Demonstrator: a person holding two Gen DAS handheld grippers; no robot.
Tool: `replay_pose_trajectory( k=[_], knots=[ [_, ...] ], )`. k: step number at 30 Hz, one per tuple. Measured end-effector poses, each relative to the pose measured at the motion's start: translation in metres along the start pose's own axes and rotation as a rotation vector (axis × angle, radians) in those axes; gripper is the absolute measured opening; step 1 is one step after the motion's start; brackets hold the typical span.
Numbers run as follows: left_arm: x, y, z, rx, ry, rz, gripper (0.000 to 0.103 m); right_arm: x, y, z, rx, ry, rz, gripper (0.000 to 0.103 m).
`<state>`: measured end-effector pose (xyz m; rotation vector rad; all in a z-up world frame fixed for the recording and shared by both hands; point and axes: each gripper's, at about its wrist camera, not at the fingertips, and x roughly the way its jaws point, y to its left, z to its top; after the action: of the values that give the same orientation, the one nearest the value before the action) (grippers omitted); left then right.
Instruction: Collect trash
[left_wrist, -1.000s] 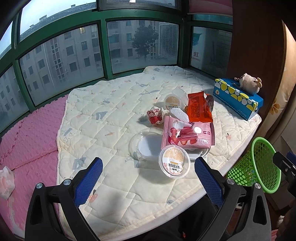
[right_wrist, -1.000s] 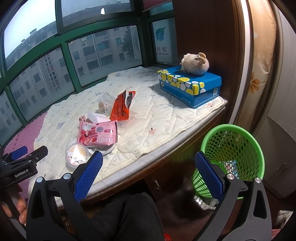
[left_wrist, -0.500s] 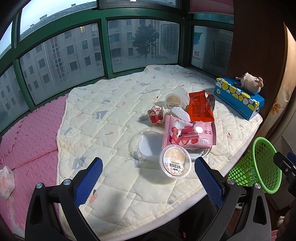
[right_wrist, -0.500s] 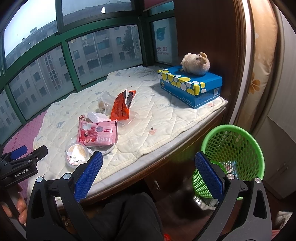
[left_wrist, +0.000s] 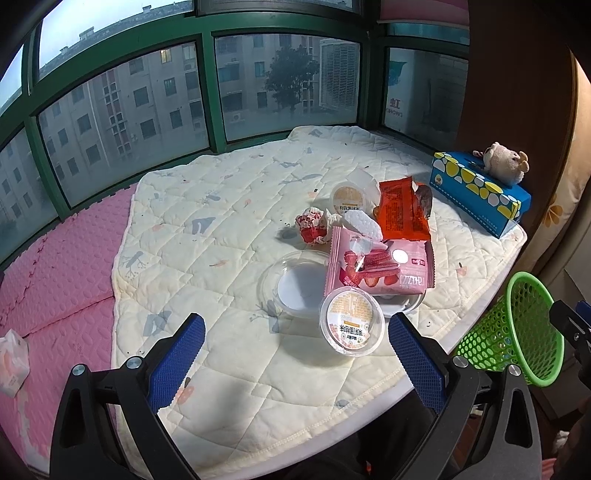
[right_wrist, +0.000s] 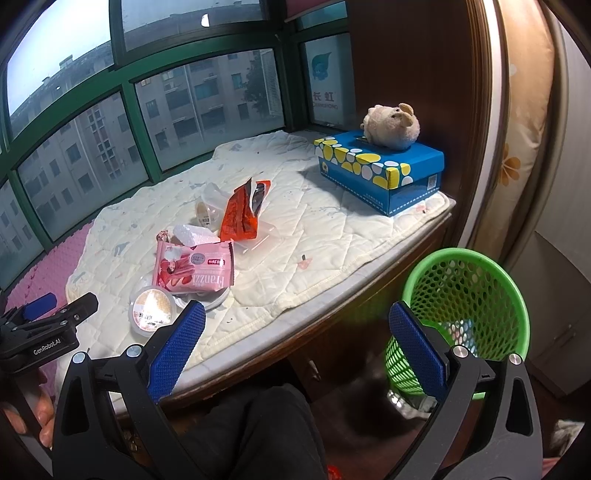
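Left gripper (left_wrist: 295, 343) spread wide, empty, above quilt (left_wrist: 221, 221); sealed pudding cup (left_wrist: 351, 321) just ahead between its fingers. Right gripper (right_wrist: 295, 336) spread, empty, off the ledge near green basket (right_wrist: 465, 295). Pink wafer pack (left_wrist: 380, 266), orange wrapper (left_wrist: 402, 214) piled beyond; blue box (right_wrist: 384, 170) with plush toy (right_wrist: 391, 127) far right

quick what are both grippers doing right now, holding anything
Left gripper: open, holding nothing, above the quilt near the round snack cup.
Right gripper: open, holding nothing, off the ledge beside the green basket.
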<state>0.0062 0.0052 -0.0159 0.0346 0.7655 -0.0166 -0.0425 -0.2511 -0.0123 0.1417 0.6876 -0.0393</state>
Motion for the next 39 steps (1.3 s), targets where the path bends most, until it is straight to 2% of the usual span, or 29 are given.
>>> replay_pose_trajectory(
  k=[22, 39],
  knots=[
    [0.004, 0.001, 0.002, -0.014, 0.025, 0.002, 0.096, 0.007, 0.001, 0.001, -0.004, 0.014, 0.004, 0.099],
    [0.022, 0.002, 0.007, -0.018, 0.063, -0.005, 0.096, 0.020, 0.001, 0.012, -0.023, 0.025, 0.014, 0.099]
  ],
)
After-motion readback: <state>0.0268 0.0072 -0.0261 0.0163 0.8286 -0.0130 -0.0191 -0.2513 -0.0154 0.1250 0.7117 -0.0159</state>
